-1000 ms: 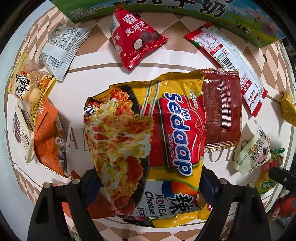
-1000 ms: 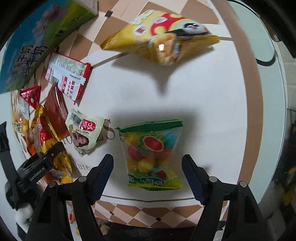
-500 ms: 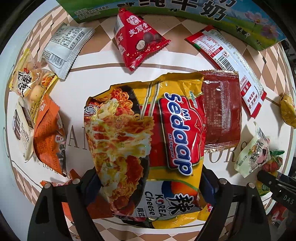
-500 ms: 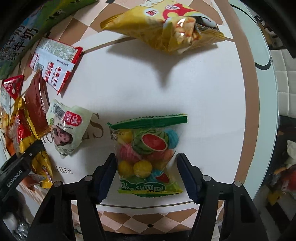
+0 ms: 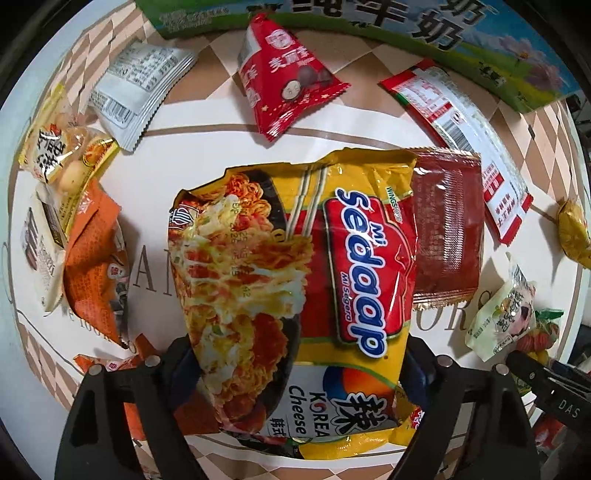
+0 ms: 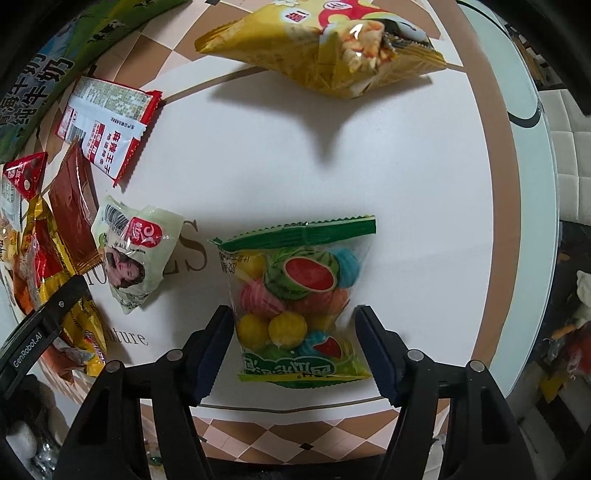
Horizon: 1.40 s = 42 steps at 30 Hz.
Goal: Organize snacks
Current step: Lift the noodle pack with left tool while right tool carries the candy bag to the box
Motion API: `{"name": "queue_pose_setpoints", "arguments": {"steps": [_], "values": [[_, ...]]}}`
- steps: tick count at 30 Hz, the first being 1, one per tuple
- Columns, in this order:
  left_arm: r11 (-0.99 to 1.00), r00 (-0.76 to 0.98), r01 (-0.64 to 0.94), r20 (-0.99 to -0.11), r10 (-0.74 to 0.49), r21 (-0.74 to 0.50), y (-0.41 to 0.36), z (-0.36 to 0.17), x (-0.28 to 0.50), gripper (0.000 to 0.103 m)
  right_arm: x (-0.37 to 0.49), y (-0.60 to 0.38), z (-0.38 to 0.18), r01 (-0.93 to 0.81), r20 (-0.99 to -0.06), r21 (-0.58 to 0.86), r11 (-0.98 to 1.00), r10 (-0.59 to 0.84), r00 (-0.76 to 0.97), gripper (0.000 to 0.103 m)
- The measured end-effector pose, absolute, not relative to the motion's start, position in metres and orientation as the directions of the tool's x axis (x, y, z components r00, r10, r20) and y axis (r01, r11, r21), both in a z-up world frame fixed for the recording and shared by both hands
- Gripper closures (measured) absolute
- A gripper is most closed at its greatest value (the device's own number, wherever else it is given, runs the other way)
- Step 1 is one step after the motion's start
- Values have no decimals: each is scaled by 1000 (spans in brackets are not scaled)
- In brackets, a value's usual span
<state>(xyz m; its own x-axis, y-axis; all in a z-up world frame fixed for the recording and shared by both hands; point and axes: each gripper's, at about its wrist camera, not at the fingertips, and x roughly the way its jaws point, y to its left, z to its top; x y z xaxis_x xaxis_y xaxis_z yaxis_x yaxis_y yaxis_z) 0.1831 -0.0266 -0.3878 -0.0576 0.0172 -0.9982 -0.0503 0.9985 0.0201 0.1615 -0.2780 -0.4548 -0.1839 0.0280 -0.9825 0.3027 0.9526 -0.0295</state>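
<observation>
Bench: a round white bench [image 6: 388,177] with a brown checkered border carried the scattered snacks.
Noodle pack: a yellow instant-noodle pack [image 5: 295,295] hung above the bench centre, its lower end between the left claw's fingers.
Left claw: the left claw [image 5: 295,373] pointed down, its pads pressed on both edges of the noodle pack, pinching it.
Candy bag: a clear bag of fruit candies [image 6: 295,302] with a green top seal lay flat on the white part of the bench.
Right claw: the right claw [image 6: 295,347] straddled the candy bag's lower half, one finger at each side; whether the pads touched the bag could not be told.
Near neighbours: a dark red packet [image 5: 447,236] lay just beside the noodle pack; a pale green packet [image 6: 136,254] lay near the candy bag.
Farther out: a red triangular pouch [image 5: 284,77], a white-and-red wrapper [image 5: 461,133], an orange bag [image 5: 96,258] and a yellow chip bag [image 6: 325,44].
Edge: a green-and-blue milk carton [image 5: 406,26] stood along the far rim.
</observation>
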Motion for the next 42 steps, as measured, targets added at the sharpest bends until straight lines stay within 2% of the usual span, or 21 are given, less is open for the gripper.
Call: {"name": "queue_pose_setpoints", "arguments": {"steps": [4, 10, 20, 29, 37, 42], "values": [[998, -49, -56, -998, 39, 41, -26, -385, 176, 16, 155, -276, -444, 299, -989, -35, 954, 10, -148, 50], [996, -36, -70, -998, 59, 62, -37, -377, 161, 16, 141, -282, -440, 300, -992, -11, 954, 29, -126, 55], [996, 17, -72, -999, 44, 43, -48, -341, 123, 16, 103, -290, -430, 274, -991, 49, 960, 81, -105, 56], [997, 124, -74, -992, -3, -12, -44, -267, 113, 16, 90, -288, -369, 227, -987, 152, 962, 158, -12, 56], [999, 212, -22, -977, -37, -43, -53, -204, 154, 16, 132, -264, -293, 186, -965, 254, 949, 236, 113, 56], [998, 260, 27, -964, -60, -55, -43, -171, 214, 16, 182, -249, -246, 177, -946, 294, 939, 260, 194, 56]]}}
